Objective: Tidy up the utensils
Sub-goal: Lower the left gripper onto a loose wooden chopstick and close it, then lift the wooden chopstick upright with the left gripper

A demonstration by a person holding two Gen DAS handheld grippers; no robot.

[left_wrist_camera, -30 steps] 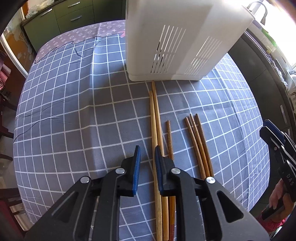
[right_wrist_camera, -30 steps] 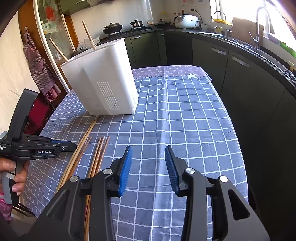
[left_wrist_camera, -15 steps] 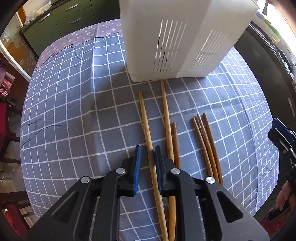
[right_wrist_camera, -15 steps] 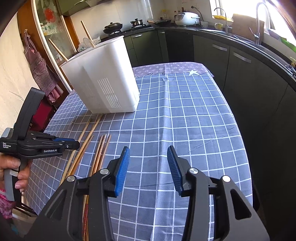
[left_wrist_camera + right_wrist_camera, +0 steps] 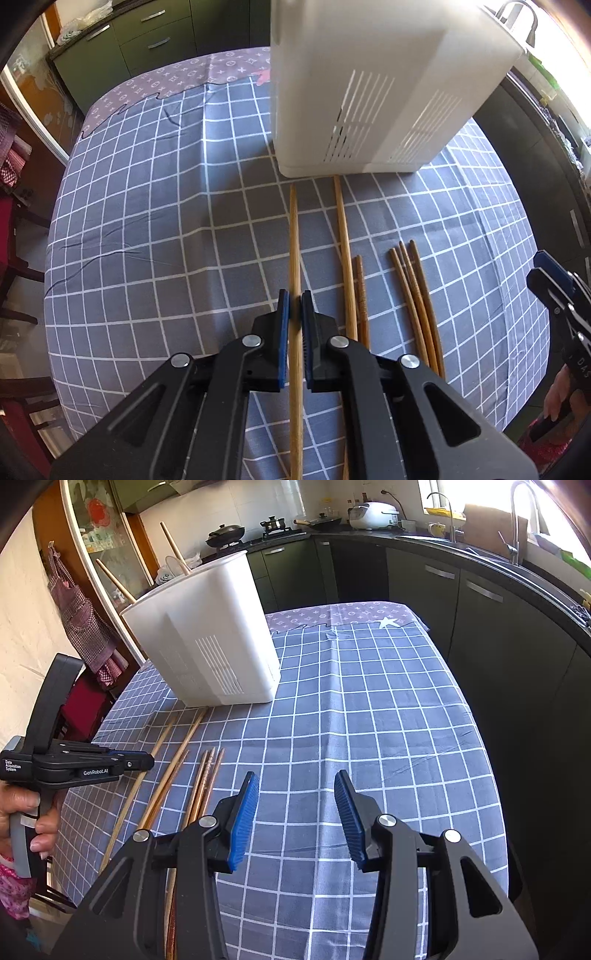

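Observation:
My left gripper [image 5: 294, 295] is shut on a long pale bamboo chopstick [image 5: 293, 229], gripping it near its middle; whether it is off the checked cloth I cannot tell. Its twin [image 5: 343, 236] lies just to the right, both pointing at the white slotted utensil holder [image 5: 369, 92]. Further right lie a dark patterned chopstick [image 5: 360, 291] and three brown chopsticks [image 5: 413, 284]. My right gripper [image 5: 295, 779] hovers open over bare cloth to the right of the chopsticks, with nothing between its fingers. Two chopsticks [image 5: 173, 550] stand in the holder [image 5: 207, 635]. The left gripper [image 5: 140, 762] shows at the left edge.
The table [image 5: 369, 720] wears a grey-blue checked cloth with a drop on every side. Dark kitchen cabinets [image 5: 480, 609] run close along its right and far sides. Chairs [image 5: 18, 295] stand at its left. A person's hand [image 5: 22, 812] holds the left gripper's handle.
The left gripper's jaws have closed onto the long pale chopstick, which now lies apart to the left of its twin. The right gripper's jaws stand slightly wider.

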